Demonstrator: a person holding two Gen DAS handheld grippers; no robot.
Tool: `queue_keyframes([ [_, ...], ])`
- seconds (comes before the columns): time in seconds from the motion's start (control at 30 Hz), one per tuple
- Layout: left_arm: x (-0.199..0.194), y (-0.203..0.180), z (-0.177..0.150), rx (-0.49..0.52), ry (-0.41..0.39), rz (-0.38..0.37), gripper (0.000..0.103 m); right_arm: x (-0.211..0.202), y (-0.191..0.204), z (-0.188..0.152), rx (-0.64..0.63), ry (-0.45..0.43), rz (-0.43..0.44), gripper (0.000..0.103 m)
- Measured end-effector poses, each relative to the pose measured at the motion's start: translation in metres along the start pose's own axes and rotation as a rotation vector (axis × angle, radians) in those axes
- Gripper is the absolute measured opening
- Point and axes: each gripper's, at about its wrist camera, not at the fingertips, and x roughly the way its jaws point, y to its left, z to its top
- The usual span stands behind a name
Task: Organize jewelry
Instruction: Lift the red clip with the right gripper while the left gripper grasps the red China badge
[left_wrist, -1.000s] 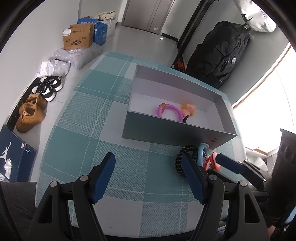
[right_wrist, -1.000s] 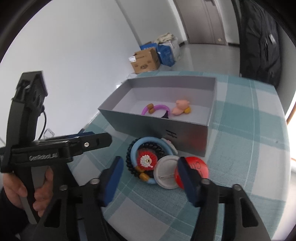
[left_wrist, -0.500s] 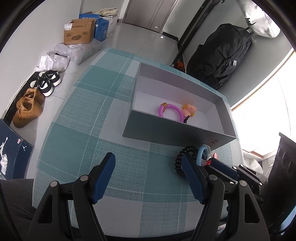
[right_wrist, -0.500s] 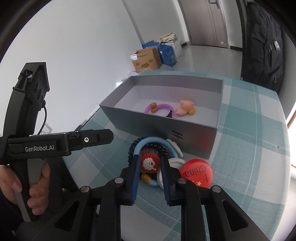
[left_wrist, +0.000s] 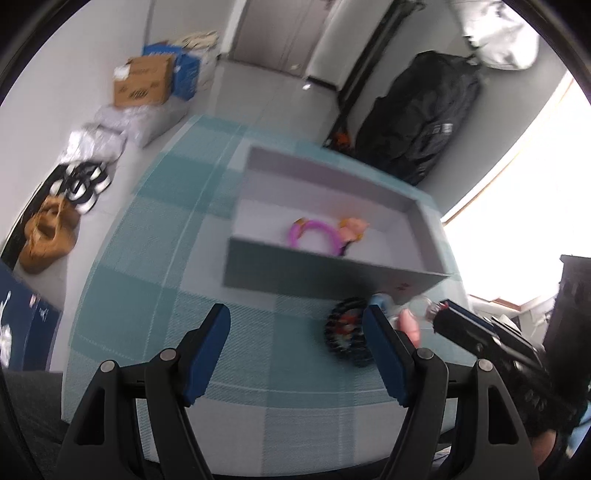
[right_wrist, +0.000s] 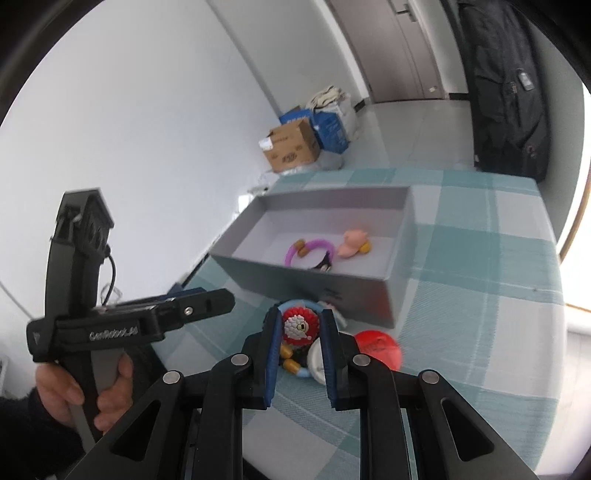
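Right wrist view, lower centre: right gripper (right_wrist: 300, 345) now narrowed onto the blue bracelet (right_wrist: 295, 334) with its red beaded charm, jaws that stood wide a second ago clamped on it and lifting slightly off the checked tablecloth (right_wrist: 480, 295). Probably clear of the black beaded bracelet (left_wrist: 345, 332), though blur hides contact. Left gripper (left_wrist: 295, 354) wide, holding nothing, unchanged. Means pickup done; grey box (right_wrist: 400, 266), upper centre, already holding the purple bracelet (right_wrist: 310, 251), next for drop-off
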Motion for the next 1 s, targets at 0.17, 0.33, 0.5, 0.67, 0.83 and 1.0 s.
queue_keyframes([
  [0.17,-0.008,-0.03,-0.007,0.144,-0.037,-0.101,0.07,-0.022,-0.016,0.007,0.033,-0.053,-0.025,0.02],
  [0.33,-0.006,-0.069,-0.021,0.337,-0.024,-0.181,0.07,-0.047,-0.025,0.01,0.033,-0.118,-0.043,0.02],
  [0.5,0.015,-0.104,-0.035,0.507,0.021,-0.093,0.07,-0.065,-0.036,0.012,0.062,-0.164,-0.058,0.02],
  [0.67,0.038,-0.113,-0.034,0.541,0.067,-0.008,0.07,-0.078,-0.056,0.018,0.132,-0.198,-0.056,0.02],
  [0.83,0.046,-0.123,-0.036,0.617,0.083,0.071,0.07,-0.081,-0.067,0.016,0.183,-0.2,-0.065,0.02],
  [1.0,0.052,-0.134,-0.044,0.673,0.095,0.159,0.07,-0.086,-0.072,0.015,0.204,-0.213,-0.053,0.02],
])
